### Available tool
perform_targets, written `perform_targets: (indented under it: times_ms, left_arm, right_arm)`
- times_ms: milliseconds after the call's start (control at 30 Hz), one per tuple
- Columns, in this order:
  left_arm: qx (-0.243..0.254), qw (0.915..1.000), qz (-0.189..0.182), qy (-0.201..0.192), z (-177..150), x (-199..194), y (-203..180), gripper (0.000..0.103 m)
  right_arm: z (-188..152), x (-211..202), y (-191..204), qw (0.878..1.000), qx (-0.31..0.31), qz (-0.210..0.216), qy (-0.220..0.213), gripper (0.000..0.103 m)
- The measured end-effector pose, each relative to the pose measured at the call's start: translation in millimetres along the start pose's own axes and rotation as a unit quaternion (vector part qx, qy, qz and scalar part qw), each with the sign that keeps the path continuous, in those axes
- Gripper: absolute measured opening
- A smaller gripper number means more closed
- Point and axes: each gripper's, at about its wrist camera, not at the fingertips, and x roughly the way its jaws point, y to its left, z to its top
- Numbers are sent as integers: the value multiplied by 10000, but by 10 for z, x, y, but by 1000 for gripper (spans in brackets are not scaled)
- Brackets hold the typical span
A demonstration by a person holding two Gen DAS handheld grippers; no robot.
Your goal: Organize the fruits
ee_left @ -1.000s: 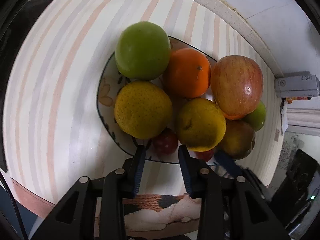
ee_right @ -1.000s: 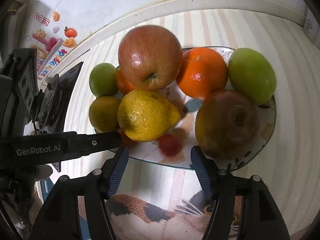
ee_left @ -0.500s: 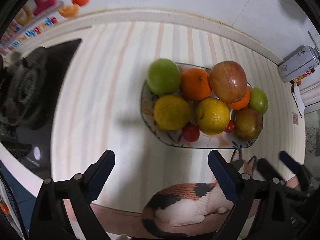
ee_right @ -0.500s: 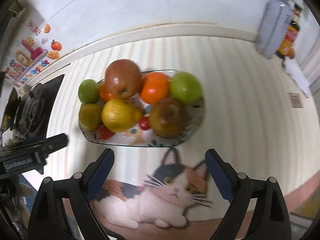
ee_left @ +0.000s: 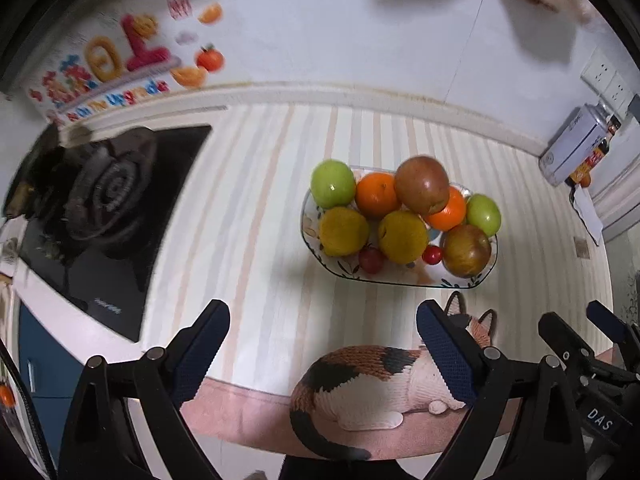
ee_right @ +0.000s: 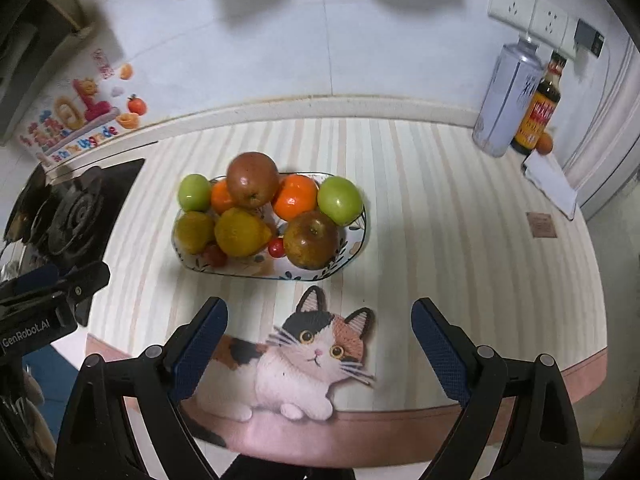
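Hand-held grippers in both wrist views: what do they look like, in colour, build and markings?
Both are matte black plastic frames with silver rivets at the joints. The left hand-held gripper and the right hand-held gripper each carry two dark blue textured pads. Seen from the right wrist view, the left one's body reads "GenRobot.AI" in white; the right one's shows "DAS".
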Motion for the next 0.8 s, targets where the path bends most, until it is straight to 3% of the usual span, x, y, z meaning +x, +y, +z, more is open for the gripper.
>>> perform_targets:
  times_ms: [300,500,800]
  left_arm:
    - [-82,9970,126,-764,-391,-901,-140,96]
    - [-162,9945,2,-1035,-695,-1399,-246,96]
    - [-81,9899,-110,-1413,-1025,-1976,-270,96]
  right_arm:
    - [-299,-958,-32,9975,-309,155,-624,95]
    - [-509,-1640,-85,9927,-521,143,-1074,95]
    - [-856,-2189,-151,9915,-395,196,-1224,96]
